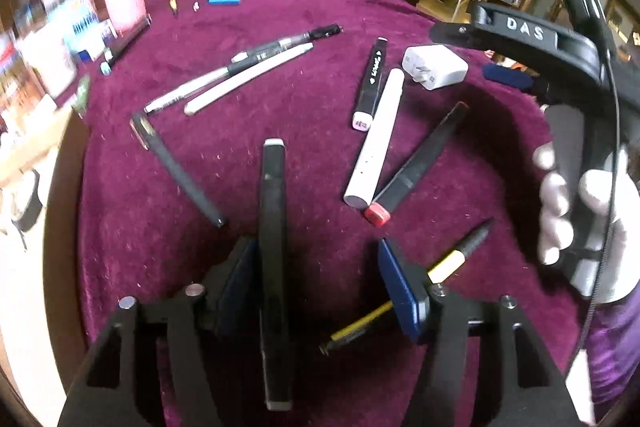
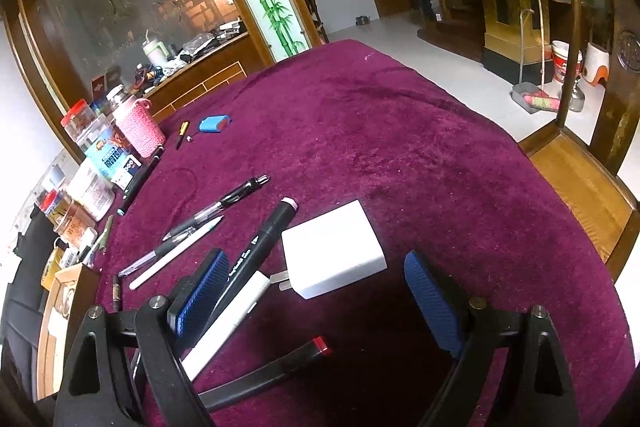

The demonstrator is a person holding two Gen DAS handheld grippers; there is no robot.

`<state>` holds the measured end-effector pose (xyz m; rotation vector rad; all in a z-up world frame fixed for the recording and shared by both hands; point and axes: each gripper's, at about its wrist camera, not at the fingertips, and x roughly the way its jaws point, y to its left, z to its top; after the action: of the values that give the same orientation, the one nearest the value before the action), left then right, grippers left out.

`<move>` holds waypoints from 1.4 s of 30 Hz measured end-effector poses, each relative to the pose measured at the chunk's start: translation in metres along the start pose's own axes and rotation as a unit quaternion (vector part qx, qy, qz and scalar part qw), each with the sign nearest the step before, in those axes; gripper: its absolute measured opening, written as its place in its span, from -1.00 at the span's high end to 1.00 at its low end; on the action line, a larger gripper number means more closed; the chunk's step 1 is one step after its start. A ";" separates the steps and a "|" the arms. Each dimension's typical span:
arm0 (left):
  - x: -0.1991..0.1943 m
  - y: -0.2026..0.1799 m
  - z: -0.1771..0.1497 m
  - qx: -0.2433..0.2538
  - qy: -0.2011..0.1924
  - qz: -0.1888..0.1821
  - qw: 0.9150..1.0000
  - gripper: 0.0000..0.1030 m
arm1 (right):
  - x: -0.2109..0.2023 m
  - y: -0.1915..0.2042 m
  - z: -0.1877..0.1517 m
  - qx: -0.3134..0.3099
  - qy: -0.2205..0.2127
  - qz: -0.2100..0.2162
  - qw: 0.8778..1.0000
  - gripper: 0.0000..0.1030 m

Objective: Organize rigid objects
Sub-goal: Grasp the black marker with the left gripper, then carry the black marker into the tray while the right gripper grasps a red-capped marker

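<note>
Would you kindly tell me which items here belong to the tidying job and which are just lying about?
Job: grey-capped black marker, white marker, red-capped marker, gel pens, white charger.
Lying about: pink-sleeved bottle, jars, wooden chair.

Table, covered in a maroon plush cloth (image 2: 400,155). Lying on it: white charger plug (image 2: 334,255), black marker (image 1: 370,83), white marker (image 1: 374,139), red-capped black marker (image 1: 416,167), yellow-and-black pen (image 1: 444,267), two pens side by side (image 1: 240,75), blue case (image 2: 215,124).
</note>
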<state>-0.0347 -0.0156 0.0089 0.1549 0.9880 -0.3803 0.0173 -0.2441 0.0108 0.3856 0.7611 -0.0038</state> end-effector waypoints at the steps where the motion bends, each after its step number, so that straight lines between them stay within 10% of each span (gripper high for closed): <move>1: -0.001 0.001 -0.001 -0.003 -0.006 0.011 1.000 0.31 | 0.000 0.000 0.000 -0.002 -0.001 -0.004 1.000 -0.78; 3: -0.006 0.013 -0.002 -0.028 -0.010 -0.006 1.000 0.71 | 0.000 0.001 0.000 -0.006 -0.002 -0.009 1.000 -0.78; 15: -0.101 0.063 -0.031 -0.137 -0.110 -0.096 0.980 0.72 | 0.002 -0.004 0.002 0.000 0.002 -0.028 1.000 -0.78; 28: -0.155 0.123 -0.079 -0.194 -0.168 -0.081 0.963 0.72 | -0.023 0.018 -0.029 -0.030 0.072 -0.006 0.997 -0.78; 37: -0.155 0.148 -0.099 -0.216 -0.176 -0.096 0.956 0.72 | 0.004 0.060 -0.047 -0.059 0.110 -0.074 0.989 0.05; 42: -0.160 0.167 -0.110 -0.235 -0.179 -0.093 0.951 0.72 | 0.008 0.087 -0.057 -0.118 0.094 -0.125 0.981 0.13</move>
<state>-0.1359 0.2099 0.0755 -0.4304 0.7085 -0.3209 -0.0034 -0.1426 -0.0024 0.0634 0.9818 -0.1140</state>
